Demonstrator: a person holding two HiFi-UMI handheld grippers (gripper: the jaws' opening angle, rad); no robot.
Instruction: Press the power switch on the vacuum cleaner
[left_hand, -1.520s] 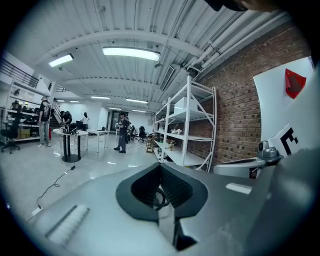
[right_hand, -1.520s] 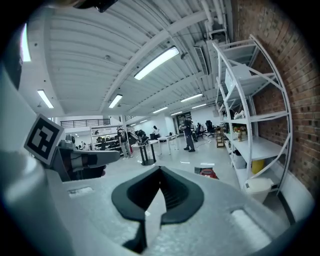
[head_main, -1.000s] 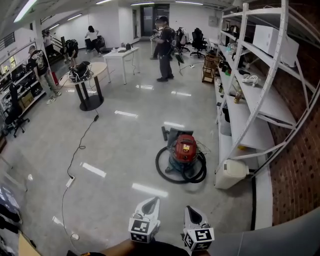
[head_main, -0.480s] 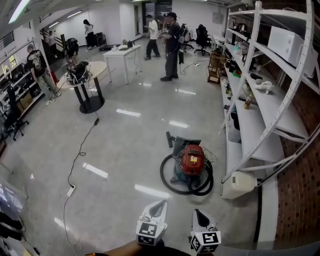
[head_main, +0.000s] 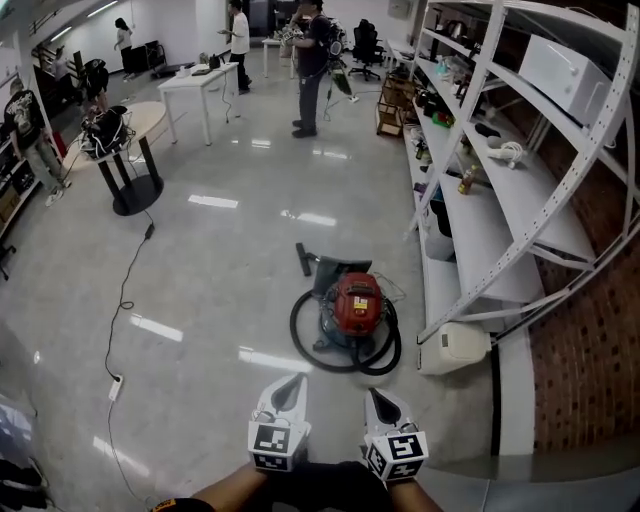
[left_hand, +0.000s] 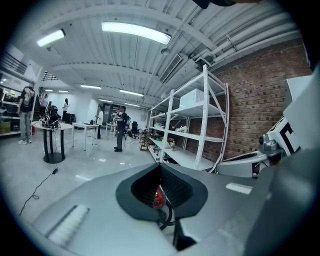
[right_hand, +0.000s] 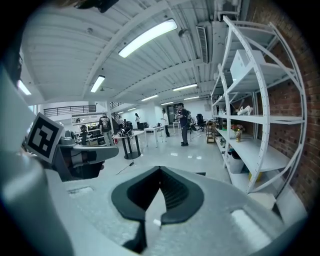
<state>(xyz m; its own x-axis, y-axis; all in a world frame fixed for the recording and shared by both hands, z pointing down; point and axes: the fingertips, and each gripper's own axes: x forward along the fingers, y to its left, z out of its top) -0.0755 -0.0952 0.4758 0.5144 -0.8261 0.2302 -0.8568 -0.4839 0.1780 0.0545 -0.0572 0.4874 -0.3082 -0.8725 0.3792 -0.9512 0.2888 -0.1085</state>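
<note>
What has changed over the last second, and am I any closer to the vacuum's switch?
Only the head view swung: the vacuum cleaner now shows nearer the frame's middle, about as far from the grippers as before. The left gripper and right gripper stayed low, side by side, shut and empty. Nothing was taken hold of or let go. The vacuum cleaner and its coiled hose did not move.

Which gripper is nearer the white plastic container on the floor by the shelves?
Right. The right gripper is short of the container and to its left, across bare floor; the left gripper is farther left, beyond the right one.
</note>
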